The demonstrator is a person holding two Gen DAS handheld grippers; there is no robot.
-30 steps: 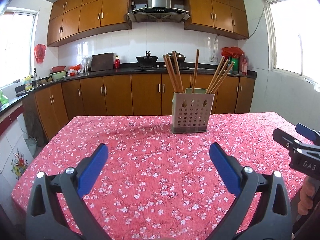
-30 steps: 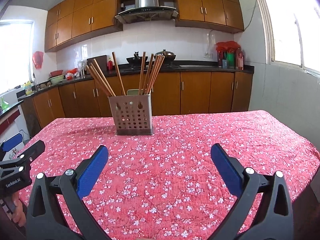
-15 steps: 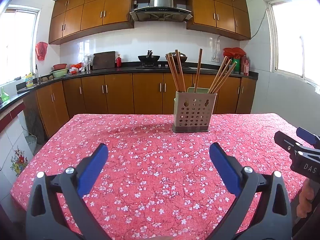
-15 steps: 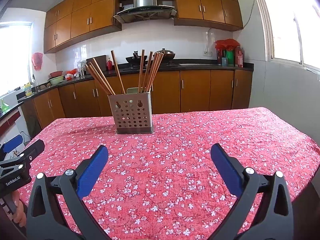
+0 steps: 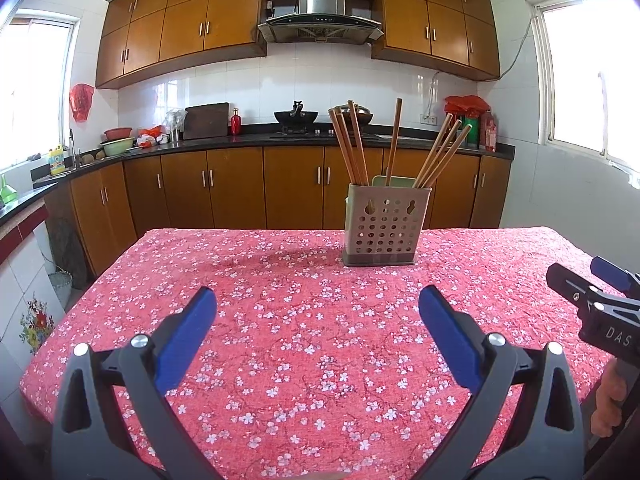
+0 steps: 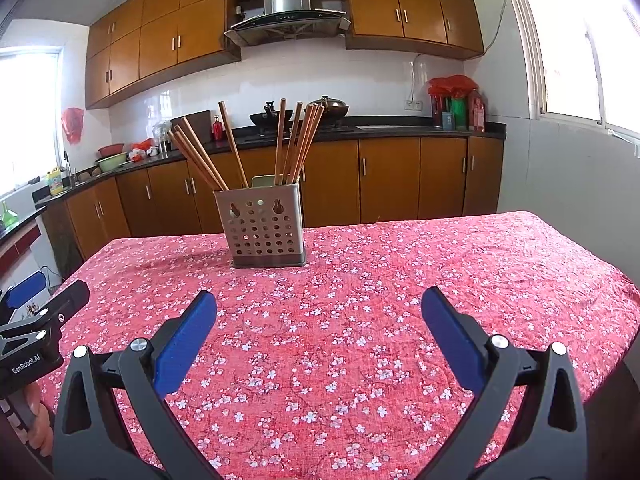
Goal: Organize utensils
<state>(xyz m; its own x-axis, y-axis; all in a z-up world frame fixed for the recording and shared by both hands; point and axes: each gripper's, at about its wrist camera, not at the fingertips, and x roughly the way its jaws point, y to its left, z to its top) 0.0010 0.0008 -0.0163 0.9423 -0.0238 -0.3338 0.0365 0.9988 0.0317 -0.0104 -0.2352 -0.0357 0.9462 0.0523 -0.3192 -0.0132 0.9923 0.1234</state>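
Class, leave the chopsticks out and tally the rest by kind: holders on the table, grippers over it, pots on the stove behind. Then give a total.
Holders: 1, the holder
Grippers: 2, the left gripper and the right gripper, both open
Pots: 2, the wok and the lidded pot
Total: 5

Red floral tablecloth (image 5: 304, 344) covers the table. Behind it: brown wooden base cabinets (image 5: 236, 188) under a dark countertop (image 5: 248, 140), matching wall cabinets (image 5: 180, 28) above. Steel range hood (image 5: 321, 20) over a black wok (image 5: 296, 115) on the hob. Dark cutting board (image 5: 206, 120) leans on the white tiles, red bottle (image 5: 236, 122) just beside it. Green basin (image 5: 117, 146) near the left window; red bag (image 5: 81, 98) hangs on that wall.
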